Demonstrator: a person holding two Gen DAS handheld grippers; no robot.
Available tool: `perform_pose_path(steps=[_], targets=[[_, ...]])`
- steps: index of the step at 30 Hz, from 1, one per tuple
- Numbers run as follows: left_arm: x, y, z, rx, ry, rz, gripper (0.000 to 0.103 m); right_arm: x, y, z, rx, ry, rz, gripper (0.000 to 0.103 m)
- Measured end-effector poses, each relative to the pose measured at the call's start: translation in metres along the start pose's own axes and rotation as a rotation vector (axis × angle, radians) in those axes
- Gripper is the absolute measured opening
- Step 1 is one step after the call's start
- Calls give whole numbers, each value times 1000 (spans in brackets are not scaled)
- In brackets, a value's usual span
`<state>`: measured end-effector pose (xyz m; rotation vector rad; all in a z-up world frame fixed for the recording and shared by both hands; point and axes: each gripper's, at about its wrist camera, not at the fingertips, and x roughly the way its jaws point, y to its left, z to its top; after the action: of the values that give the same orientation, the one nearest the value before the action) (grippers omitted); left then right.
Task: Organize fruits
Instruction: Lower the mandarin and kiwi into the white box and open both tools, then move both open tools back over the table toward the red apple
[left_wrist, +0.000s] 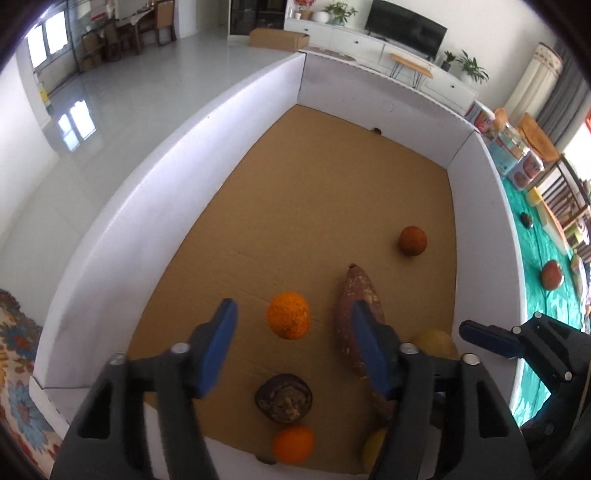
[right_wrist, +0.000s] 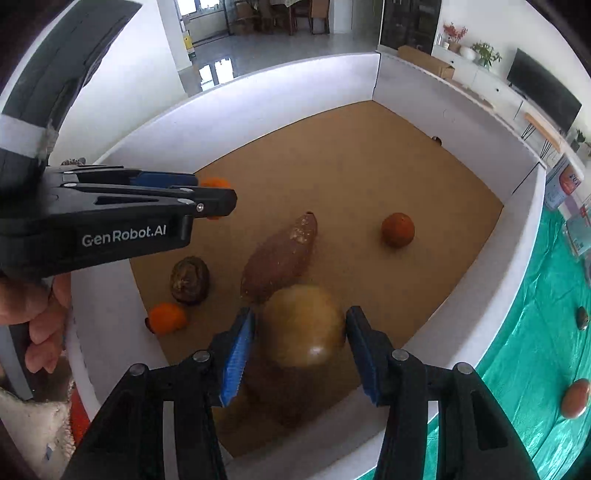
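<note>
A: Your left gripper (left_wrist: 291, 343) has its fingers apart, nothing pinched; the bumpy orange (left_wrist: 288, 315) sits between them in view, contact unclear. What's cut off?

B: The sweet potato (left_wrist: 356, 302) is half hidden behind your right-side finger (left_wrist: 371, 354). A yellow fruit (left_wrist: 373, 448) at the box (left_wrist: 110, 236) edge is mostly covered.

A: Right gripper (right_wrist: 299, 349)?

B: Fingers apart around the yellow-brown fruit (right_wrist: 303, 325), not pressing it. Readable text: "GenRobot.AI" on your left gripper's side. Labels on packages beyond the box are illegible.

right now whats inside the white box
Inside the white box: two oranges, a sweet potato, a dark fruit, a brownish round fruit, a yellow fruit. Grippers cover part of the floor.
</note>
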<state>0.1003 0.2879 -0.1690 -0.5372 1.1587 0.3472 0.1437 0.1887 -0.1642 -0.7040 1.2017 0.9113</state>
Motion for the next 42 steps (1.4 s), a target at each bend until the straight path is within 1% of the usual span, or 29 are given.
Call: perform_pose_path(steps=[1, 3, 4, 6, 8, 9, 10, 11, 12, 14, 16, 18, 20, 22, 23, 25, 27, 28, 30, 31, 34, 36, 38, 40, 41, 42], targets=[[-2, -3, 0, 4, -12, 2, 78, -4, -2, 0, 13, -12, 12, 63], [-8, -6, 1, -4, -21, -13, 78, -17, -12, 1, 41, -50, 26, 63], [-14, -9, 1, -12, -37, -31, 78, -28, -18, 0, 52, -80, 28, 63], [-31, -21, 5, -9, -94, -65, 78, -55, -33, -5, 69, -151, 21, 65], [-54, -38, 8, 16, -157, -75, 79, -86, -53, -16, 86, -234, -7, 78], [-65, -50, 8, 29, -187, -85, 79, -101, -64, -23, 95, -272, -29, 82], [-75, -62, 9, 44, -213, -104, 82, -115, -77, -33, 105, -307, -57, 88], [-86, -77, 10, 60, -237, -128, 84, -128, -90, -44, 115, -333, -86, 91], [-95, -92, 9, 80, -257, -154, 84, -138, -104, -56, 128, -350, -117, 92], [-110, -127, 5, 131, -289, -208, 86, -152, -136, -87, 166, -361, -180, 93], [-117, -165, -2, 184, -303, -260, 88, -160, -168, -126, 222, -355, -235, 93], [-116, -204, -16, 233, -302, -319, 88, -158, -205, -169, 289, -325, -272, 94], [-103, -246, -34, 302, -256, -364, 89, -146, -241, -220, 366, -260, -321, 94], [-80, -284, -55, 365, -189, -379, 89, -136, -273, -269, 440, -203, -393, 94], [-69, -301, -67, 388, -162, -387, 89, -135, -286, -294, 478, -189, -430, 94], [-45, -326, -90, 417, -118, -399, 89, -141, -306, -337, 553, -190, -476, 94], [-22, -345, -112, 440, -86, -392, 89, -153, -318, -371, 628, -207, -491, 94], [-9, -351, -119, 453, -76, -377, 89, -157, -324, -383, 664, -214, -492, 94], [6, -357, -134, 478, -61, -329, 89, -161, -331, -402, 716, -221, -492, 94], [15, -358, -137, 486, -59, -306, 89, -161, -334, -407, 732, -224, -494, 94], [31, -355, -138, 499, -79, -252, 89, -157, -338, -416, 765, -236, -497, 94], [36, -351, -136, 502, -99, -226, 89, -152, -345, -418, 792, -232, -481, 94], [41, -345, -134, 495, -112, -210, 89, -151, -349, -419, 816, -242, -472, 94], [52, -343, -131, 481, -113, -199, 89, -148, -351, -421, 833, -226, -466, 95], [51, -341, -132, 483, -140, -187, 89, -148, -350, -421, 832, -226, -470, 96], [54, -343, -132, 483, -142, -176, 89, -146, -351, -420, 831, -218, -472, 97]])
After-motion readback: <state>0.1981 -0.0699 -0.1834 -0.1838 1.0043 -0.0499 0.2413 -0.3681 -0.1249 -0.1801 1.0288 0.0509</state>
